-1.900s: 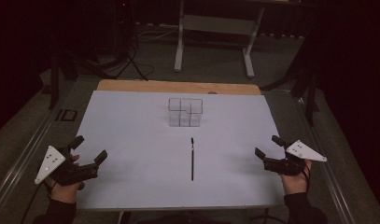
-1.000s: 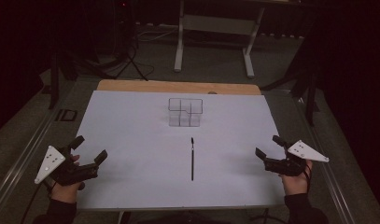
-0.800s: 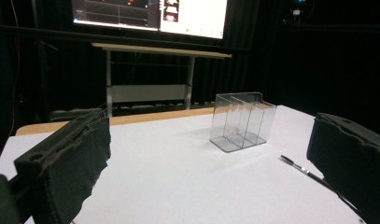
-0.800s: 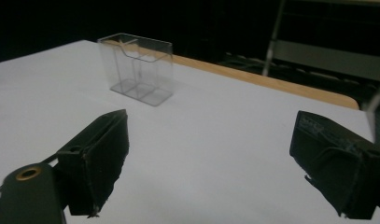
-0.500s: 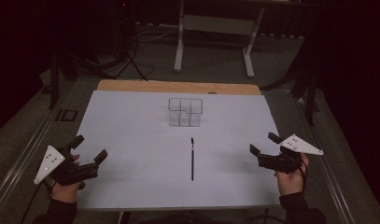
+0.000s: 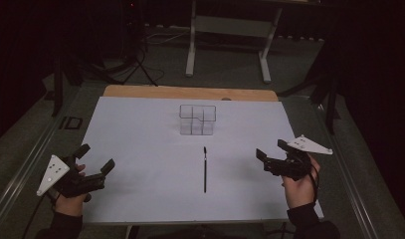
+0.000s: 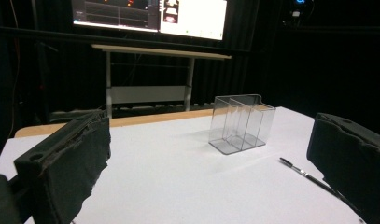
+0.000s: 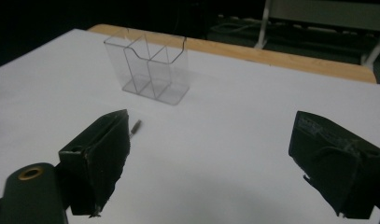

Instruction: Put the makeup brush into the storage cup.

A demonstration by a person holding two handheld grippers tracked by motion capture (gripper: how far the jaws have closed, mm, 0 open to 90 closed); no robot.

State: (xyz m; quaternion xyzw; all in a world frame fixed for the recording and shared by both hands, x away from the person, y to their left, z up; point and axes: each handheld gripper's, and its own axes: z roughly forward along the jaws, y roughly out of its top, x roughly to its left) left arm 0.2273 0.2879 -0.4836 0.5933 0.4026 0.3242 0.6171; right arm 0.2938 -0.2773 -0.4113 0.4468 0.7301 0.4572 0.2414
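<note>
A thin black brush (image 6: 205, 169) lies lengthwise on the white sheet (image 6: 140, 134), near its middle front. Behind it stands a clear plastic organiser (image 6: 197, 119) with several compartments, upright and empty. My left gripper (image 6: 95, 163) hovers open at the sheet's front left corner, with nothing between its jaws. My right gripper (image 6: 272, 151) is open at the front right and points left toward the brush. In the left gripper view the organiser (image 7: 242, 123) and brush (image 7: 313, 180) sit to the right. In the right gripper view the organiser (image 8: 150, 70) stands ahead and the brush tip (image 8: 136, 126) peeks beside the left jaw.
The sheet lies on a wooden tabletop (image 6: 190, 92) whose far edge shows. A metal-legged desk (image 6: 230, 30) stands beyond the table on dark floor. Monitors (image 7: 150, 16) glow behind it in the left gripper view.
My right gripper has moved left and slightly forward toward the brush. The left gripper, brush and organiser have stayed put.
</note>
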